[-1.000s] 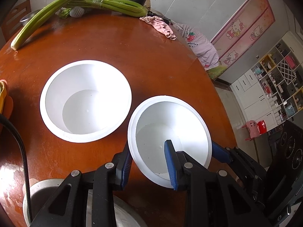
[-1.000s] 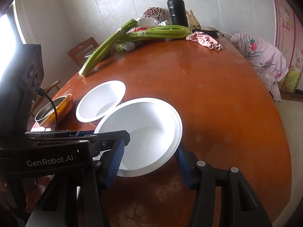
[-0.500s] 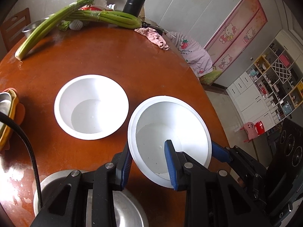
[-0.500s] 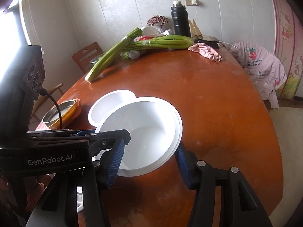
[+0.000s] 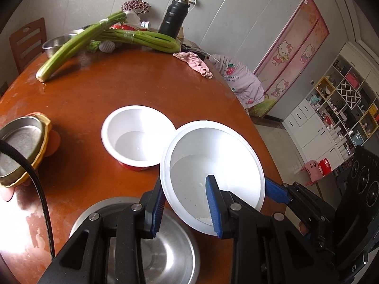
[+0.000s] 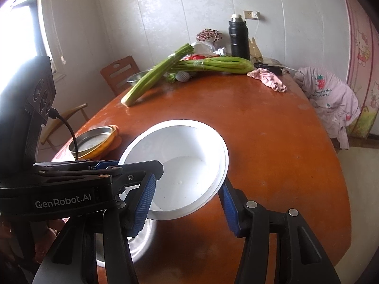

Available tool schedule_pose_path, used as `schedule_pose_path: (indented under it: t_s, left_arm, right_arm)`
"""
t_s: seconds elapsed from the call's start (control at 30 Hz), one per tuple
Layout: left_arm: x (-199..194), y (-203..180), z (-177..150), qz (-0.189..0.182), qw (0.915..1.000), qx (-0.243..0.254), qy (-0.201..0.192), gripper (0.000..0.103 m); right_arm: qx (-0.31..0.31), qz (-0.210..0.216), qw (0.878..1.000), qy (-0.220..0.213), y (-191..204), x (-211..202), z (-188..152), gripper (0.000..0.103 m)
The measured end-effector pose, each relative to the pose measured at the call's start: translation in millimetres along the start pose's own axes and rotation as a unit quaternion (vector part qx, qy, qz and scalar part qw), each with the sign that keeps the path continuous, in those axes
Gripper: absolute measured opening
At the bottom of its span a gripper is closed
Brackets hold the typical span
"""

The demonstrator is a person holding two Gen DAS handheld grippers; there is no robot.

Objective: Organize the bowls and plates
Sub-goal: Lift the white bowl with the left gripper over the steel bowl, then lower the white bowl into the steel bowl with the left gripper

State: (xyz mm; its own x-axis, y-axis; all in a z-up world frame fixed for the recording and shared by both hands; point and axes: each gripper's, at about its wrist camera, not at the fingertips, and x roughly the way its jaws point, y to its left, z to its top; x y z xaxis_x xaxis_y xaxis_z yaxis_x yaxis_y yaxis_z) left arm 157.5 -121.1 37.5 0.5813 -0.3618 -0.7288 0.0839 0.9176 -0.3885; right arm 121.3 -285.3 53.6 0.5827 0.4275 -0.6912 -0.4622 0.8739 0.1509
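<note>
Worktop point(image 5: 123, 90) of reddish-brown wood fills most of what I see from both grippers. On its far side lie long celery stalks point(image 5: 71, 45), a black flask point(image 5: 174, 19) upright behind them, and a pink cloth point(image 5: 195, 62) near the edge. Nearest me, a steel basin point(image 5: 170, 255) sits under the left gripper point(image 5: 186, 210). The big white bowl point(image 5: 213, 165) I have clear of the wood, tilted, and both grippers grip it. My left gripper is clamped narrow on the near rim, one blue pad inside the bowl and one outside. From the right wrist view, my right gripper point(image 6: 187, 203) straddles the same bowl point(image 6: 180, 161) at its near right edge: the right pad sits against the stepped rim, but I cannot tell whether the left pad presses the wall. A second, smaller white bowl point(image 5: 137, 135) with a red base stands on the worktop just beside the lifted one. A steel dish in a yellow holder point(image 5: 21, 146) rests at the left edge
</note>
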Motion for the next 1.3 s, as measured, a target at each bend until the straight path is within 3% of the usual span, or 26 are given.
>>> schedule_pose_path:
  t_s: [0.67, 1.3]
  left_arm:
    - [-49.5, 24.4, -25.8, 0.023, 0.999, -0.002, -0.039, 0.033]
    - [-51.4, 53.7, -52.4, 0.025, 0.9994, -0.013, -0.018, 0.033]
  right_arm:
    - [-0.035, 0.014, 0.999, -0.013, 56.8, -10.9, -9.0, 0.056]
    - [-0.041, 0.019, 0.999, 0.009, 85.3, 1.0, -31.9, 0.056]
